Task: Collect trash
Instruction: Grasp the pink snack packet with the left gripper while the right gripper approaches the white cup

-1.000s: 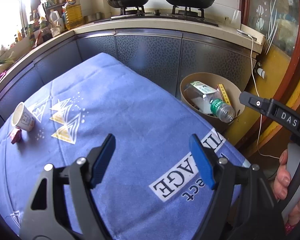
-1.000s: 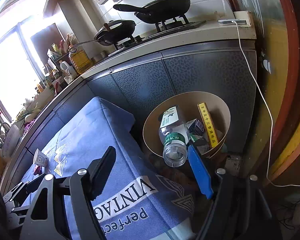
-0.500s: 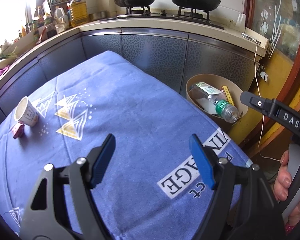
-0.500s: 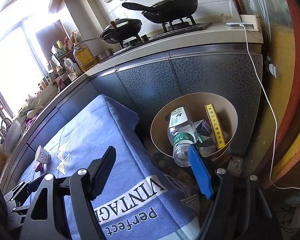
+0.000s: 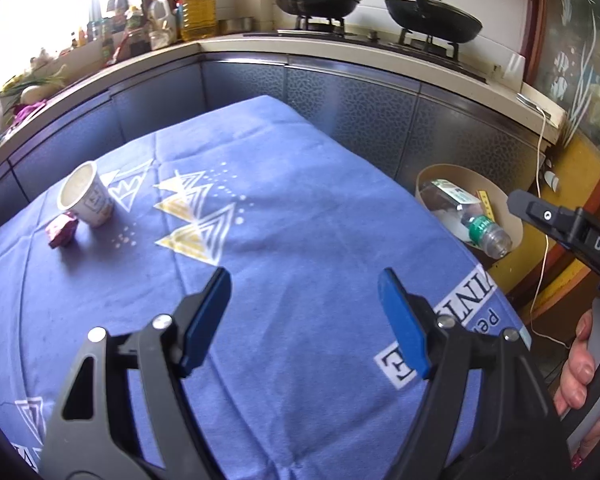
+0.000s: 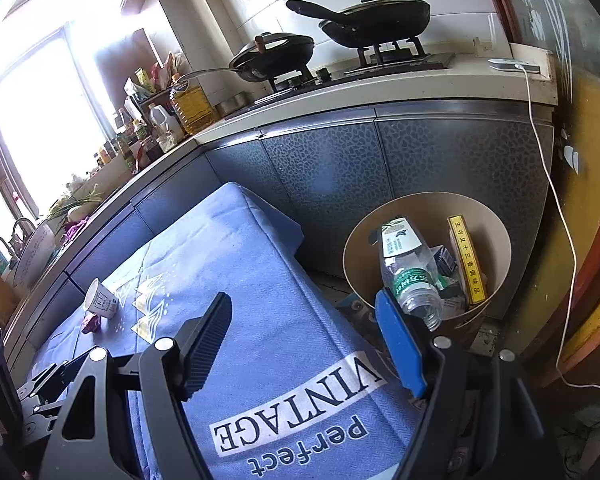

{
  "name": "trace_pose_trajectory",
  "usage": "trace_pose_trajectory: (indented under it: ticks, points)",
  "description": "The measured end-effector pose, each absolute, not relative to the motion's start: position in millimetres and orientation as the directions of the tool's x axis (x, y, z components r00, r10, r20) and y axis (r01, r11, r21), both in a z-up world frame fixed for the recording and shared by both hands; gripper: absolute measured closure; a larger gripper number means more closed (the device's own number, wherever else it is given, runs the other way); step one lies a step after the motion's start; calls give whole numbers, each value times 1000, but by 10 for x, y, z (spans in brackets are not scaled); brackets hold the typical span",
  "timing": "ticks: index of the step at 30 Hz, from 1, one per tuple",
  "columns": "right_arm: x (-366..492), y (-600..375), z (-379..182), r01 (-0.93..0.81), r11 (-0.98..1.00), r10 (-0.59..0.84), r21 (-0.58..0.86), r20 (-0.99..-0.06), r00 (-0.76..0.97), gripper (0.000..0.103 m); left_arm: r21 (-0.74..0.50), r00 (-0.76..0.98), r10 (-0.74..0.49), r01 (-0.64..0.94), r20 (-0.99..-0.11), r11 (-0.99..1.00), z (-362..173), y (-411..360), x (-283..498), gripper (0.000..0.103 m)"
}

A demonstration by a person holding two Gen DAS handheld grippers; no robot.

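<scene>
Trash remaining on the blue printed cloth of the tabletop (image 5: 300, 240), as the left wrist view shows it, amounts to two pieces: one white paper cup (image 5: 85, 199) lying tilted on its side, and one crumpled purple wrapper (image 5: 63, 231) touching or just beside it, at the far left. The left gripper (image 5: 304, 320) hangs released above the cloth, nothing between its blue pads, well apart from both pieces. At the right edge the person's hand (image 5: 580, 372) grips the other tool's handle.

The right wrist view shows the right gripper (image 6: 306, 340) likewise spread and empty, aimed toward the round tan waste bin (image 6: 496, 240) on the floor off the tabletop's corner. Inside are one clear plastic bottle with a green label (image 6: 410, 272), one long yellow box (image 6: 466, 260) and some smaller packaging too jumbled to count.

Judged from here, the thin cup could crush or roll off if pinched across its open rim, and its nearness to the wrapper risks a closing pad pushing one piece away. The bottle's neck overhangs the bin's rim, so a careless drop might tip it out.
</scene>
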State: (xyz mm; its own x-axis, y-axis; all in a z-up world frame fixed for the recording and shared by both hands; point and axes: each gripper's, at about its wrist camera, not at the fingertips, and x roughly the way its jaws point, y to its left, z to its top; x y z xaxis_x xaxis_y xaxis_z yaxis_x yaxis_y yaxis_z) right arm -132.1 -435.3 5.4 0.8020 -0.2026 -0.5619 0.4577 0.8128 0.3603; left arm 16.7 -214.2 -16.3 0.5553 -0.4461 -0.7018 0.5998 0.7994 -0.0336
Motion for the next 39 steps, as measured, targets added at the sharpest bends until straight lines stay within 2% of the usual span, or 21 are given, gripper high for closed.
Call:
trace_pose_trajectory:
  ticks: [18,22,27,29,31,33,36,39]
  points:
    - [-470,-3389,125,222,919,6,327,-574,819,29,-55,642,-282,350,-713,935,-363,-872,625,29]
    - [-190,-3102,146,133,936,90,327,-586,805,29,-70,673,-266,303,-691,950,-383,-469,773,29]
    - [292,-2750,180,20,934,208,357,-587,783,30,-30,719,-225,274,-657,961,-363,-134,1131,29]
    - [497,-2623,169,-19,928,254,372,-594,763,36,-45,713,-242,283,-658,958,-370,-52,1325,29]
    - [721,-2498,142,-50,922,295,384,-613,733,49,-103,677,-276,285,-682,953,-395,30,1561,34]
    - [944,-2398,115,-74,911,337,405,-628,702,54,-148,663,-313,293,-680,944,-401,68,1720,35]
    - [1269,-2303,62,-89,888,394,451,-647,652,58,-65,702,-265,298,-661,952,-406,-5,1857,35]
    - [1575,-2278,-11,-67,865,430,498,-665,611,58,-2,716,-252,330,-651,944,-427,-140,1935,40]
